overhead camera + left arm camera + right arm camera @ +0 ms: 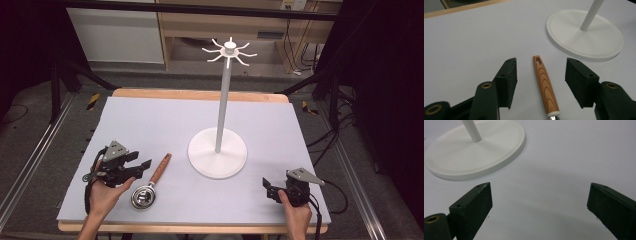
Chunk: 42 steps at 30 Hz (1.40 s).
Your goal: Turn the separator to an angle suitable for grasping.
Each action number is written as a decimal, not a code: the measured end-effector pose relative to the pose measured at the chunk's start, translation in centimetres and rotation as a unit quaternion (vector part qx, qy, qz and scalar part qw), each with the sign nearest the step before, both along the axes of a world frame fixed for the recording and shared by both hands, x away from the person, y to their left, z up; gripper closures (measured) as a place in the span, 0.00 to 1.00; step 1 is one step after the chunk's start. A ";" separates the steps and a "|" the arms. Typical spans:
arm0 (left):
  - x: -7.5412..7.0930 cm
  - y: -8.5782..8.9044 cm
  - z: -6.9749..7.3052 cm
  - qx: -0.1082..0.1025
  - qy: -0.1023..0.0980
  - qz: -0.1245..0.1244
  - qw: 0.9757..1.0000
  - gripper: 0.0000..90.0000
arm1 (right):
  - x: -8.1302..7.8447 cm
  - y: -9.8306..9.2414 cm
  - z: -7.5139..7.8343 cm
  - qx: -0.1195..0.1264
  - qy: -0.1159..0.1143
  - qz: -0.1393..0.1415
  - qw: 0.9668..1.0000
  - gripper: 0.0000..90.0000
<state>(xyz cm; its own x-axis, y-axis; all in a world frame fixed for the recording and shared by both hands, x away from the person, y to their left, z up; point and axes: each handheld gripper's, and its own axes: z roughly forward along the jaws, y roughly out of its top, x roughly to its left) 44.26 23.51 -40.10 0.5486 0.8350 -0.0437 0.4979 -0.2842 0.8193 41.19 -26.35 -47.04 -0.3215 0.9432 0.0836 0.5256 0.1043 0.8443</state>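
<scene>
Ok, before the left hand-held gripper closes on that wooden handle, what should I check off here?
1. Left hand-held gripper open: ok.
2. Wooden handle lies between its jaws, roughly centred: ok.
3. Jaws low enough to clamp the handle: cannot tell.
4. Metal strainer head free of the person's left hand: cannot tell, they sit close in the high view.
5. Right hand-held gripper open and apart from the white stand: ok.
6. Hooks atop the stand bare: ok.

strainer (145, 192): round metal bowl, wooden handle (545, 86) with slotted end | lying flat, handle angled toward stand | stand (218, 150): white, upright pole, round base, hooks on top
</scene>
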 end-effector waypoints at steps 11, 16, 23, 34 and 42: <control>1.0 -1.5 -1.6 0.037 0.032 -0.015 0.999 0.50 | 0.1 0.2 -0.1 -0.006 -0.002 -0.001 1.000 0.07; 1.1 -2.0 -2.5 0.054 0.048 -0.019 0.997 0.52 | 0.1 0.3 -0.2 -0.011 0.001 0.004 1.000 0.07; 1.6 -2.8 -4.1 0.086 0.084 -0.029 0.992 0.57 | 0.0 0.4 -0.2 -0.012 0.006 0.006 1.000 0.07; 2.0 -3.4 -5.5 0.109 0.119 -0.030 0.986 0.65 | 0.2 0.5 -0.4 -0.021 0.007 0.009 1.000 0.07; 2.1 -3.6 -5.8 0.108 0.135 -0.026 0.985 0.68 | 0.2 0.4 -0.4 -0.021 0.010 0.008 1.000 0.07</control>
